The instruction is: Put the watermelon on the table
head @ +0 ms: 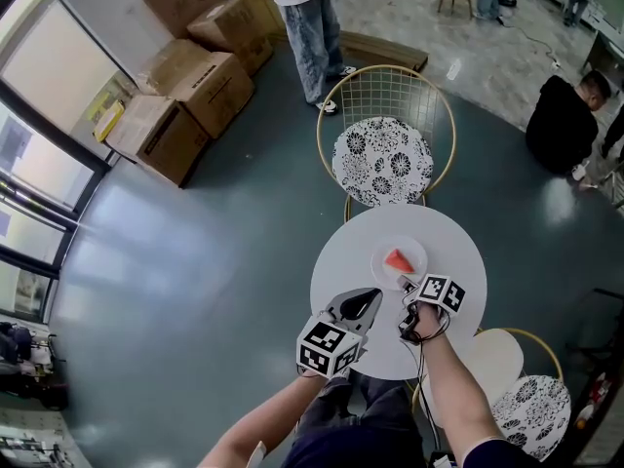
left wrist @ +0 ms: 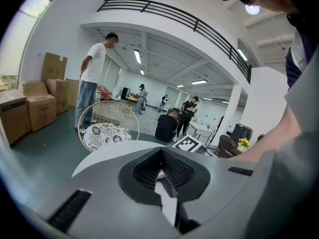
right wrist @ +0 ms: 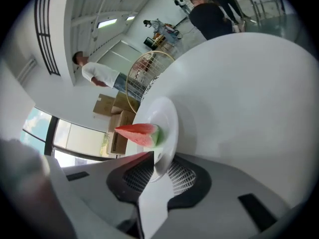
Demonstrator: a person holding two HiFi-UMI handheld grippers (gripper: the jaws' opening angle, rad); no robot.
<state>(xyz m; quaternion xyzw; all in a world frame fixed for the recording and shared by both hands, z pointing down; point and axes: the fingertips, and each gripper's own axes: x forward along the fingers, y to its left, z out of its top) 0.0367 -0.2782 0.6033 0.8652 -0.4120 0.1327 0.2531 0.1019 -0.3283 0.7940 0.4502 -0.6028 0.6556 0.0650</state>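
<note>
A red watermelon slice [head: 397,259] [right wrist: 137,132] lies on a small white plate [head: 415,253] [right wrist: 168,114]. The plate stands on the round white table [head: 341,261] [right wrist: 249,108], right of its middle. My right gripper [head: 406,284] [right wrist: 154,156] is at the plate's near rim, tilted over. Its jaws stand a little apart with the rim between them, so it is open. My left gripper [head: 373,296] [left wrist: 161,151] hovers over the table's near left part, left of the plate. It is shut and holds nothing.
A wire chair with a floral cushion [head: 382,159] [left wrist: 107,133] stands just beyond the table. A second floral seat [head: 531,412] and a cream stool [head: 492,359] are at the near right. Cardboard boxes [head: 195,86] line the window side. People [head: 307,18] stand or crouch farther off.
</note>
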